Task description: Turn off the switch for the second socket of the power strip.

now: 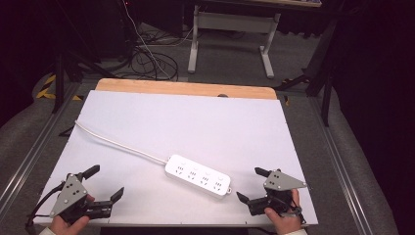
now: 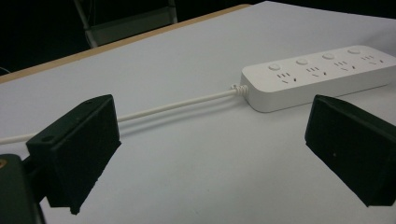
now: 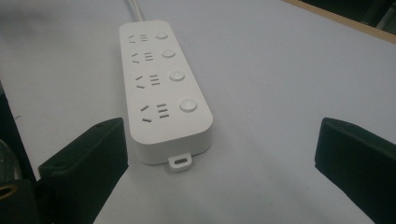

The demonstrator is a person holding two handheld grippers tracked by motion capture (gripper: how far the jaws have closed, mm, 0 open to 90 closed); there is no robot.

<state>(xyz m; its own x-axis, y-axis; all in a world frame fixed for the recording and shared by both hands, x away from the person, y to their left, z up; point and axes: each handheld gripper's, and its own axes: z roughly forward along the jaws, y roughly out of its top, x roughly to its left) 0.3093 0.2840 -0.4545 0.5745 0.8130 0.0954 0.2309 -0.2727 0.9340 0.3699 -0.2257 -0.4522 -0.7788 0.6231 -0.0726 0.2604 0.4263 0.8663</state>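
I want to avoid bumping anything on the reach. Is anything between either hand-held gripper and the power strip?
Nothing visible. The power strip lies on bare table between the left hand-held gripper and the right hand-held gripper. Its cord runs off toward the far left, outside both paths.

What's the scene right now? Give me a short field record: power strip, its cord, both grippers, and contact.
power strip: white, four outlets each with a button, lying flat on the white table
cord: white, runs from the strip's far-left end toward the table's left edge
left gripper: open, near the front-left corner, apart from the strip
right gripper: open, near the front-right corner, close to the strip's tab end
contact: neither gripper touches the strip or cord
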